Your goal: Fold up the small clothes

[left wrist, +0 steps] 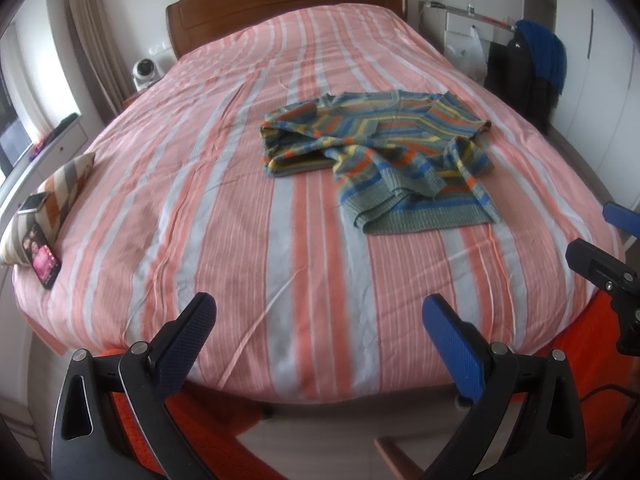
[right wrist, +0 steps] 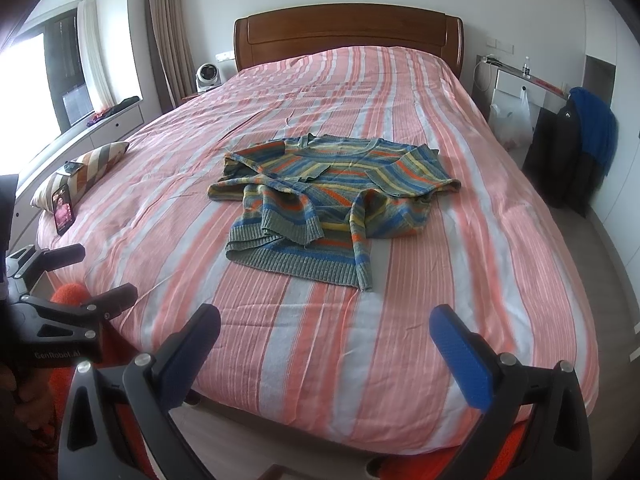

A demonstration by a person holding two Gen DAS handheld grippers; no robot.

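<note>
In the left wrist view, the left gripper [left wrist: 320,320] is seen held over the foot of the bed [left wrist: 224,208] with its jaws spread wide and nothing between them. The striped sweater [left wrist: 376,152] is found ahead of this tool and off to its right, well apart from the fingertips, lying crumpled on the pink-striped cover. Its ribbed hem is turned toward the tool, its neckline away toward the headboard [left wrist: 288,0], so the body's long axis is judged to run roughly along the line of approach, skewed a little to the right. Both sleeves are folded loosely inward over the front. Part of the right gripper [left wrist: 600,272] is caught at the right edge of this view.

In the right wrist view, the right gripper [right wrist: 324,324] is likewise shown gaping and empty over the bed's near end. The striped sweater [right wrist: 320,196] lies almost straight ahead of it, hem nearest, one sleeve trailing down past the hem toward the tool. The left gripper [right wrist: 80,296] is glimpsed to the left, unclenched too.

The right hand is judged the nearer and better aligned for a first grasp; the left would have to be carried rightward and forward to meet the garment's opposite side.
</note>
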